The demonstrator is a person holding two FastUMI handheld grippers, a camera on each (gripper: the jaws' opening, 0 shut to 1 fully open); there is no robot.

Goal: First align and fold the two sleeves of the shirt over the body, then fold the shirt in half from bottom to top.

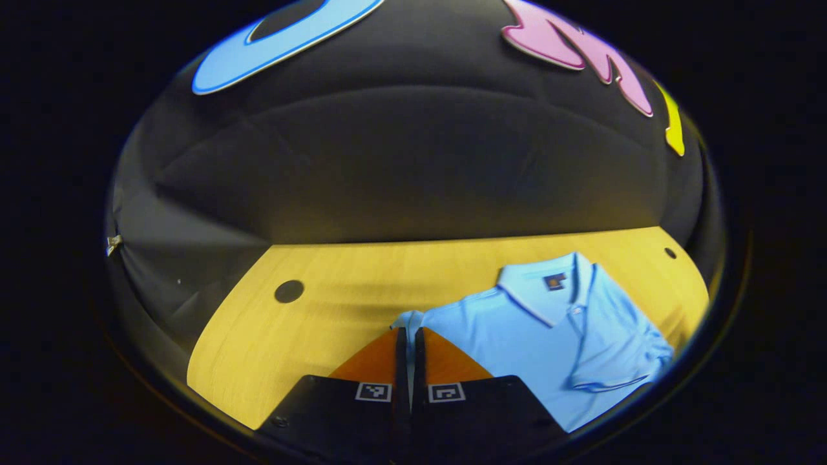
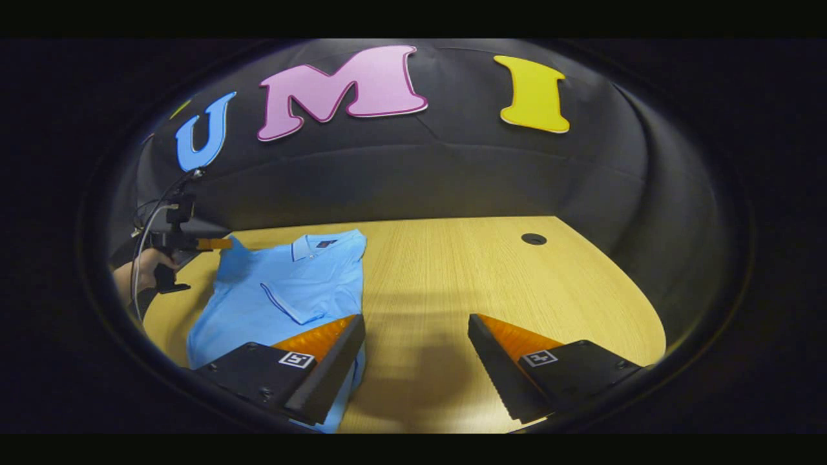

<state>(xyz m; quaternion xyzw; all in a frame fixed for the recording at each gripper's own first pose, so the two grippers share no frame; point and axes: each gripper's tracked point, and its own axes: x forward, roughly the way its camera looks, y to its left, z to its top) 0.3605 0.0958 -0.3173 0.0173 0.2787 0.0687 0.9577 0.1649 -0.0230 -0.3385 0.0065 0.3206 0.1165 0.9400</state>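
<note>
A light blue polo shirt (image 1: pixel 517 329) lies face up on the wooden table (image 1: pixel 323 303), collar toward the booth wall. One sleeve (image 1: pixel 614 368) is folded over the body. My left gripper (image 1: pixel 409 330) is shut on the other sleeve's edge, and a strip of blue cloth shows between its fingers. In the right gripper view, that gripper (image 2: pixel 223 244) holds the sleeve lifted at the far left of the shirt (image 2: pixel 284 290), a hand behind it. My right gripper (image 2: pixel 417 320) stands open low over the table, one finger above the shirt's near edge, nothing between its fingers.
The table (image 2: pixel 484 271) has round dark holes in its top (image 1: pixel 289 291) (image 2: pixel 533 239). Black booth cloth closes the far side. Bare wood stretches to the right of the shirt in the right gripper view.
</note>
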